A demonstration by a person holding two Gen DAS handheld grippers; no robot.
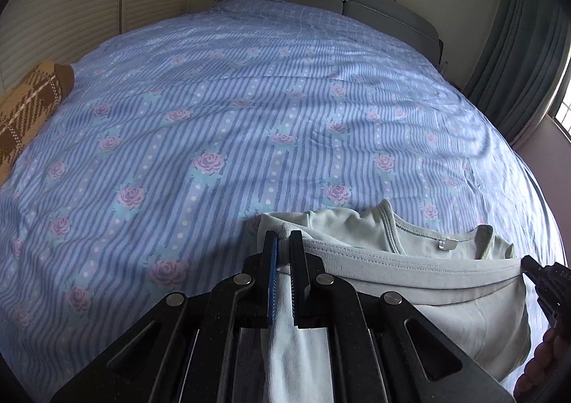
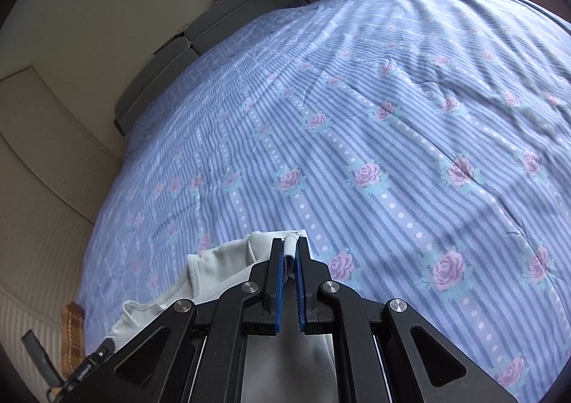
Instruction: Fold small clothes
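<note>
Tools L & R both clamp pale shirt over bedspread.

A blue rose-striped bed bears a pale shirt and plaid blanket.

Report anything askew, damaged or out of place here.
Nothing is damaged or spilled. The pale green shirt hangs evenly between the left gripper and right gripper, above the floral bedspread. A plaid knit item lies at the bed's edge.
</note>
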